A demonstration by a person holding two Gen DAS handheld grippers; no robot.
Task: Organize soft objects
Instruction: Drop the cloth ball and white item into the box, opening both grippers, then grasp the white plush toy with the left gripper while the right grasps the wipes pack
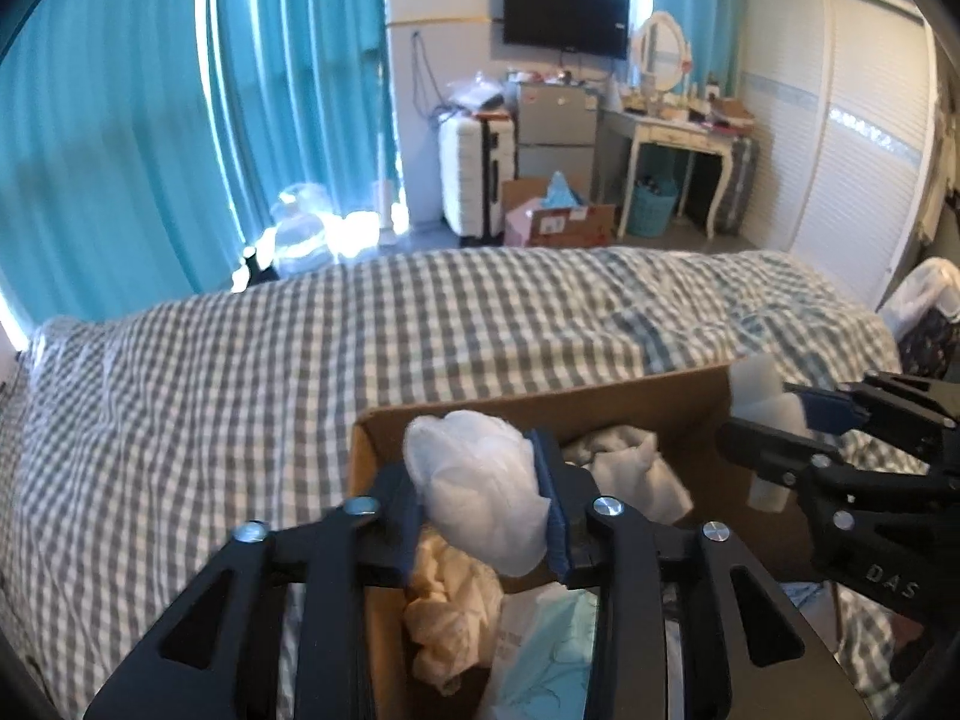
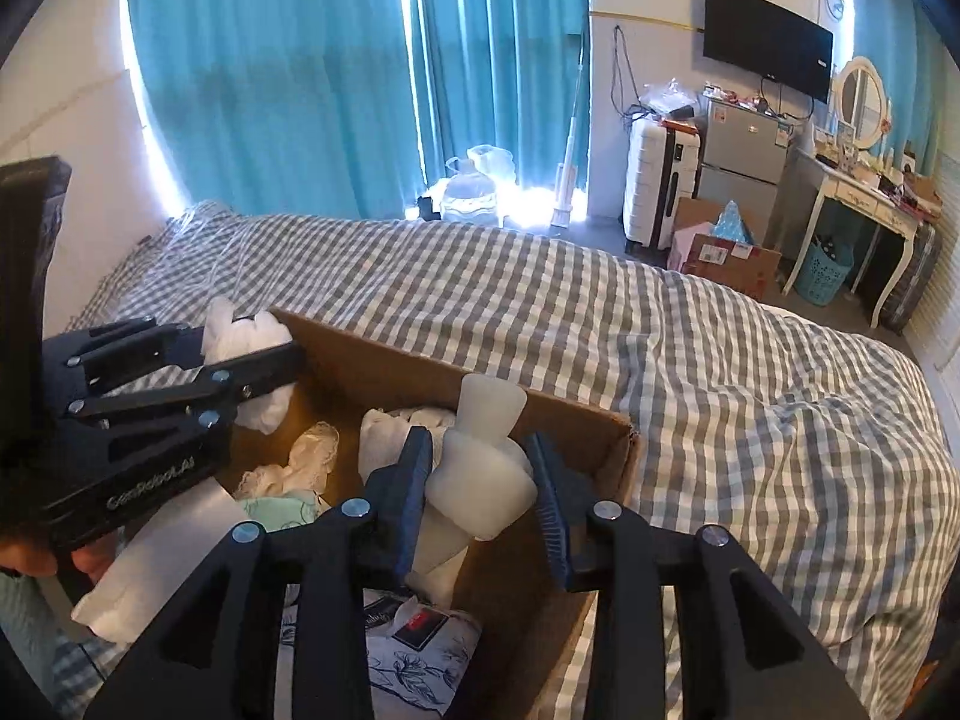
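Checked bed (image 1: pixel 240 360) bears box (image 1: pixel 600 402); left gripper (image 1: pixel 483 501) pinches fluff (image 1: pixel 480 492), right gripper (image 2: pixel 483 492) foam (image 2: pixel 480 474).

The right tool (image 1: pixel 774 420) carries the embossed letters "DAS" on its black body. Print on the left tool (image 2: pixel 264 354) is too blurred to read.

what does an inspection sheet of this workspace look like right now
surface: checked bedspread, wrinkled, box standing on it
job's things: cardboard box open, holding cloths and packets
clutter: nothing seen on the bedspread beyond the box
grippers: left gripper shut on white fluffy bundle over the box; right gripper shut on white foam piece over the box
cables: cords hanging on far wall
surroundings: teal curtains, suitcase, dressing table
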